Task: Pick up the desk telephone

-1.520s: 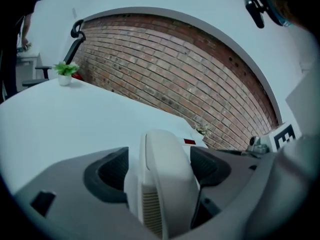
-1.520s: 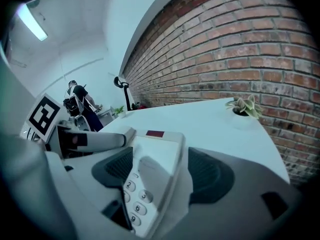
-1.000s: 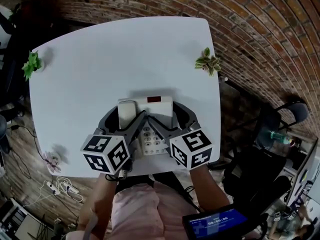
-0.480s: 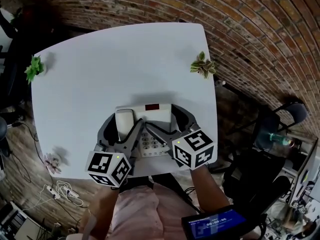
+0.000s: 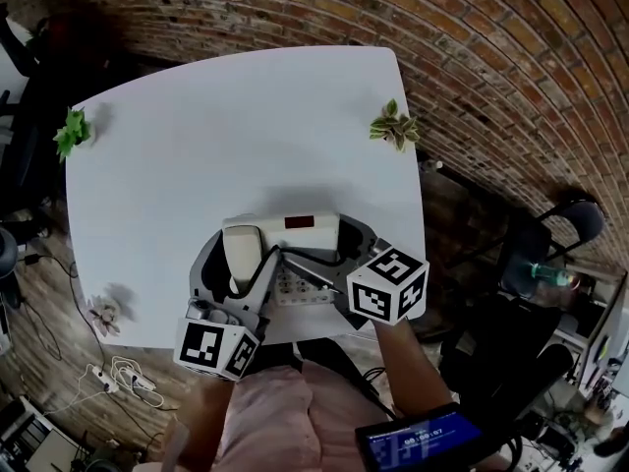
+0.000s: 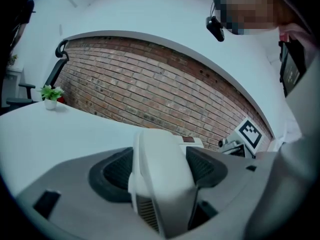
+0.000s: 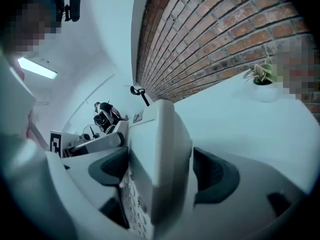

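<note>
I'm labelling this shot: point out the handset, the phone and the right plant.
handset (image 5: 242,252): head view, middle of its back.
phone (image 5: 322,230): head view, top panel beside the red display.
right plant (image 5: 393,126): head view, its leaves.

You wear a pale pink shirt. Your left gripper and right gripper are smooth grey curved shells, lined inside with black ribbed pads. Each carries a white cube printed with black square markers.
</note>
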The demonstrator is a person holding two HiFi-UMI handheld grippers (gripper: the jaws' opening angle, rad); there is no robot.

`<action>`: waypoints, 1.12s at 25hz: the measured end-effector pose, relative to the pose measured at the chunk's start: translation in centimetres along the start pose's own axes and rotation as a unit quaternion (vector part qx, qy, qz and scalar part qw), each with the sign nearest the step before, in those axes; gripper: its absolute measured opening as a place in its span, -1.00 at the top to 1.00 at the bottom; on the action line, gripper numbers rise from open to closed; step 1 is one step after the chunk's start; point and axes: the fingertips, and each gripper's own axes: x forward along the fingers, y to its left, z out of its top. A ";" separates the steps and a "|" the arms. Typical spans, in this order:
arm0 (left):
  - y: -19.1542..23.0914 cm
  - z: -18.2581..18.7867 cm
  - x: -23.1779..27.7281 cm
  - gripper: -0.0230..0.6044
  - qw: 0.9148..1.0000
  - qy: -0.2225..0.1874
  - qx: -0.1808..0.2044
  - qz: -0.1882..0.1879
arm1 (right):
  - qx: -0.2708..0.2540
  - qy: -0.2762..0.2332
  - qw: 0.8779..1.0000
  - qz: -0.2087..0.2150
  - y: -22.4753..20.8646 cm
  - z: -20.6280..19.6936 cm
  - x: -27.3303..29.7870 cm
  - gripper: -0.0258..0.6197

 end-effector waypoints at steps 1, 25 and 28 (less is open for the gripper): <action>-0.1 0.0 -0.1 -0.11 1.000 -0.003 0.003 0.000 | -0.003 -0.001 1.000 0.005 0.2 0.0 -0.1 -0.35; -1.8 -1.8 -1.4 -0.28 0.992 0.021 -0.066 -0.103 | -0.065 -0.046 0.997 0.009 1.5 -0.2 -2.5 -0.24; -2.2 -1.8 -1.6 -0.25 0.993 0.021 -0.063 -0.093 | -0.063 -0.044 0.997 0.000 1.7 -0.2 -2.9 -0.23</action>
